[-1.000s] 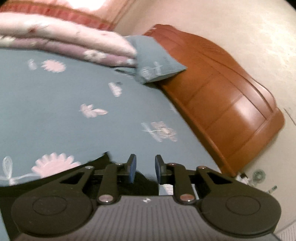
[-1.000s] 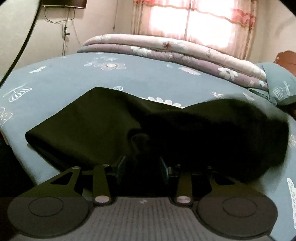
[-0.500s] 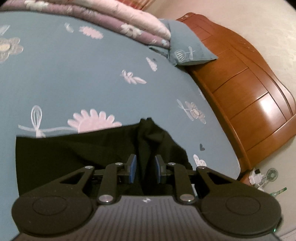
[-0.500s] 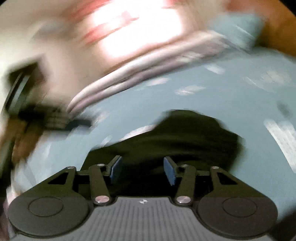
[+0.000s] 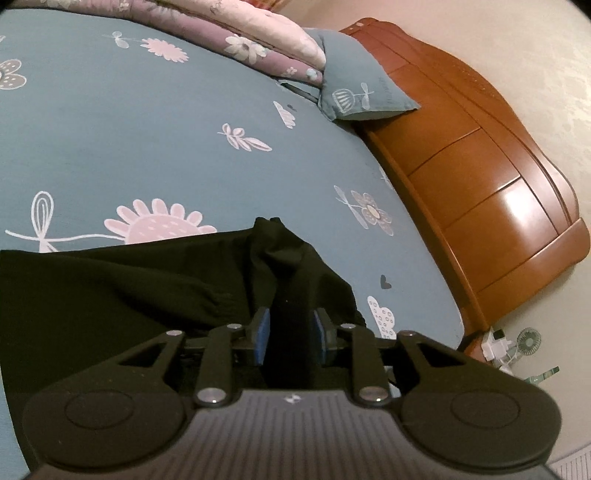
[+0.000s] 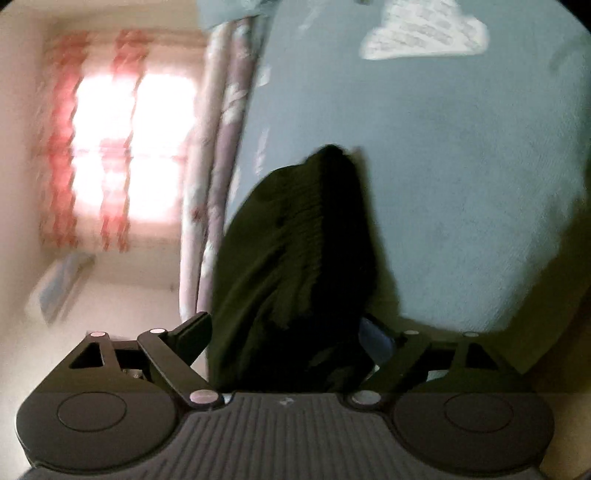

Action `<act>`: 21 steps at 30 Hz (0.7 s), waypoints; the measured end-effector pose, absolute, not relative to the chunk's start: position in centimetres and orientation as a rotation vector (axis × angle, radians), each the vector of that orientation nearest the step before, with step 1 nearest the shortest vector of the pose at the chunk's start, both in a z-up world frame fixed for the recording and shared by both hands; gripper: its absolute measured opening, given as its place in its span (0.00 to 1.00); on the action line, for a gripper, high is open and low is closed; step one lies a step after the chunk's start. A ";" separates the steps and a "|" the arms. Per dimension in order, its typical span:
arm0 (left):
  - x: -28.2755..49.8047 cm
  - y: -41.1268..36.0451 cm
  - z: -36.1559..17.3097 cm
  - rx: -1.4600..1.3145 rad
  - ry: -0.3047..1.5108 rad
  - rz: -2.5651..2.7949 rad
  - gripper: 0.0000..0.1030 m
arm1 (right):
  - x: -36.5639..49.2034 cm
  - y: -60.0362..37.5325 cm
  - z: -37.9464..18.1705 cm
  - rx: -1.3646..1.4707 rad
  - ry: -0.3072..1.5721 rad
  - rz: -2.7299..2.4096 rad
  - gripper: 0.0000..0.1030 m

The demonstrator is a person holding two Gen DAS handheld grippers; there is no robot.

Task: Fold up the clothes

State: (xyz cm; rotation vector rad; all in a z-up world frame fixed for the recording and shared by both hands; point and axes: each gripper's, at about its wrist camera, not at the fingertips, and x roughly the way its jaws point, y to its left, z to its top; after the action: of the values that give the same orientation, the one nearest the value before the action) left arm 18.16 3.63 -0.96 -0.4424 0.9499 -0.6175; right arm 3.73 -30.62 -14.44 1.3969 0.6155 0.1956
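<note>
- The left gripper's [image 5: 291, 334] jaws stand narrow, with a bunched fold of the black garment [image 5: 155, 291] running between the blue pads [image 5: 263, 334]; they have just eased a little wider, and whether the pads press the cloth or merely flank it cannot be told.
- The right gripper's [image 6: 286, 334] jaws have just been opening and now stand wide, rolled on edge so the bed [image 6: 461, 184] fills the right of its view and the window [image 6: 122, 147] the left. Dark cloth hangs between the fingers, but they look clear of it on the left side; the right pad is partly hidden by cloth.
- The garment lies on the teal flowered sheet [image 5: 147, 122], near the edge by the wooden headboard [image 5: 480, 192], with one corner peaked up just ahead of the left gripper. The pinch there probably anchors that end while the other end is laid over.
- The wide right jaws suggest a release: that end appears to have been carried across and let go so the fold can settle.
- A folded quilt [image 5: 240, 33] and a pillow [image 5: 354, 88] sit at the far side, well apart from the garment, leaving bare sheet for folding.
- A small fan [image 5: 528, 341] stands on the floor beyond the bed corner.
- No brand, label or readable writing shows; the pillow and sheet carry only drawn flowers and leaves.
</note>
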 end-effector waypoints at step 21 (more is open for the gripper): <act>18.1 5.2 -2.8 -0.466 0.975 -0.617 0.31 | 6.5 -27.7 -13.6 1.121 0.539 -0.016 0.79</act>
State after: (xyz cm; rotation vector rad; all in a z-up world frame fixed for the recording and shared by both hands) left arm 18.14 5.15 -2.80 -0.4659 0.9747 -0.6172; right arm 6.52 -27.67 -13.57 1.1211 0.5393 -0.0156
